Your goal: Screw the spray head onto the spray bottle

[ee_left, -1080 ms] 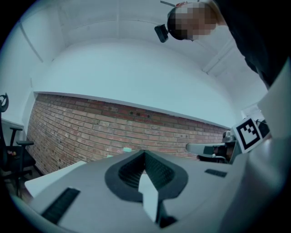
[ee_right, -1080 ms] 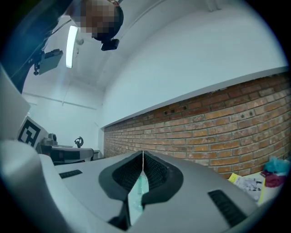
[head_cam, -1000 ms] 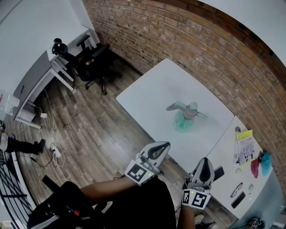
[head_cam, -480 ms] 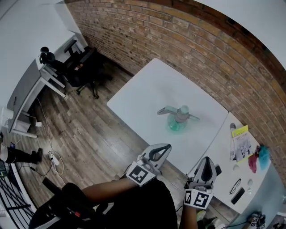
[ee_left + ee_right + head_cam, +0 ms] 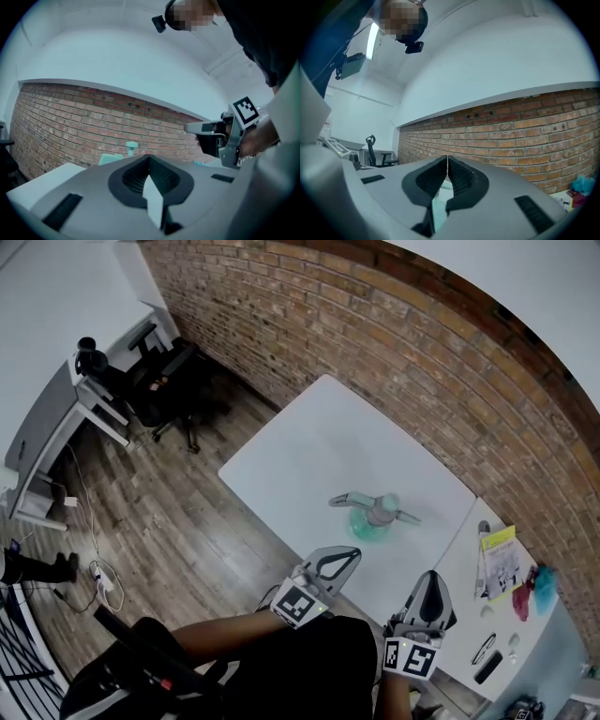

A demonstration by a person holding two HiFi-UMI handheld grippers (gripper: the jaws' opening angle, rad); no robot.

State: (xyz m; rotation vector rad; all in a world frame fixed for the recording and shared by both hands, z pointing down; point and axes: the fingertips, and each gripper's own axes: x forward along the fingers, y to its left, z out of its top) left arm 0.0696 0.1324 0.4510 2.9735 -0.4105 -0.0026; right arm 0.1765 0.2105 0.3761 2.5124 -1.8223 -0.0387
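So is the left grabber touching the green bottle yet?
Apart. The head view shows a strip of bare white table between the left gripper and the spray bottle.

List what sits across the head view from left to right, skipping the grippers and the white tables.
desk → office chair → spray bottle → yellow booklet

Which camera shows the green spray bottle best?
The head view: the whole spray bottle stands clear on the white table. The left gripper view shows only its spray head; the right gripper view, nothing clear.
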